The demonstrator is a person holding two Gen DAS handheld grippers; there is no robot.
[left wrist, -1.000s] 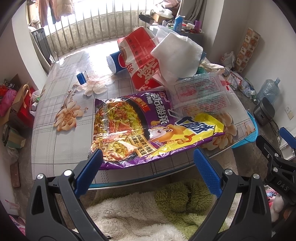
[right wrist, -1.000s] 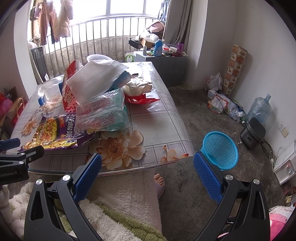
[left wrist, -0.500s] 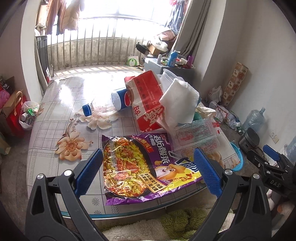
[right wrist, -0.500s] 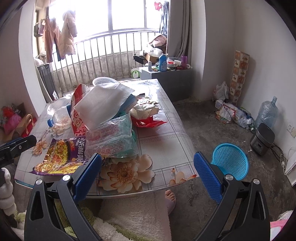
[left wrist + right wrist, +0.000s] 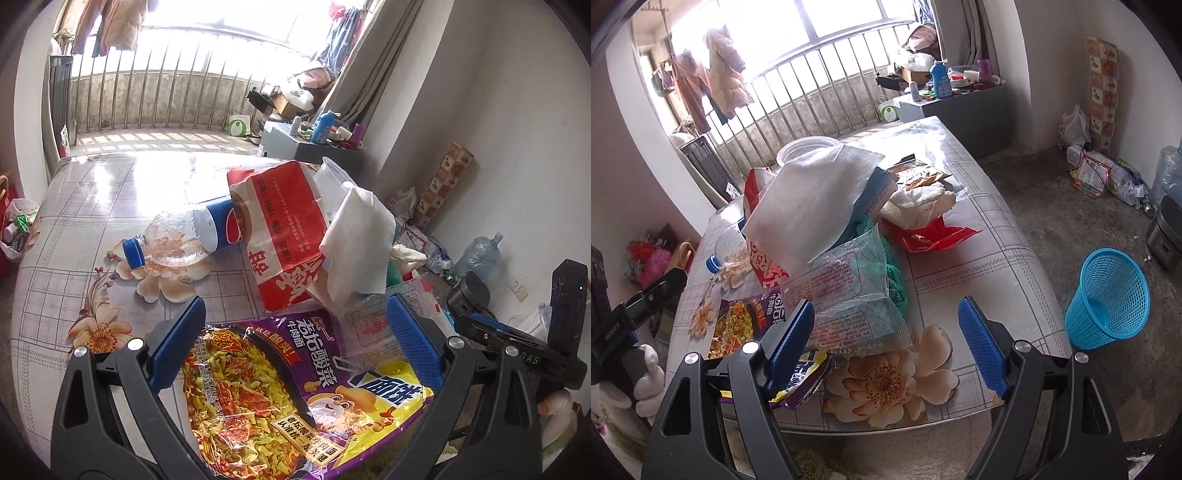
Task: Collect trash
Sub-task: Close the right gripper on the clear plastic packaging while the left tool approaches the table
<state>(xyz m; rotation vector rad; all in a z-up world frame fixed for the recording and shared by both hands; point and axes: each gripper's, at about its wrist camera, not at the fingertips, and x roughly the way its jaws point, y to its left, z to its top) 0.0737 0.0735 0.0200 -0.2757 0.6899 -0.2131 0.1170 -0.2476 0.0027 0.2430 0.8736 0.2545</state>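
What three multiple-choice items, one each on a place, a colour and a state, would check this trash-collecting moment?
1. Where does the mesh basket stand?
A. on the table
B. on the floor beside the table
C. on the grey cabinet

2. What colour is the cap of the plastic bottle?
A. blue
B. red
C. white

3. How is the right gripper?
A. shut on the tissue
B. shut on the bottle
C. open, nothing pressed between its pads

Answers:
1 B, the basket sits on the concrete past the table's right edge.
2 A, the cap at the bottle's neck is blue.
3 C, its jaws have just been closing, but the pads stand apart above the table edge.
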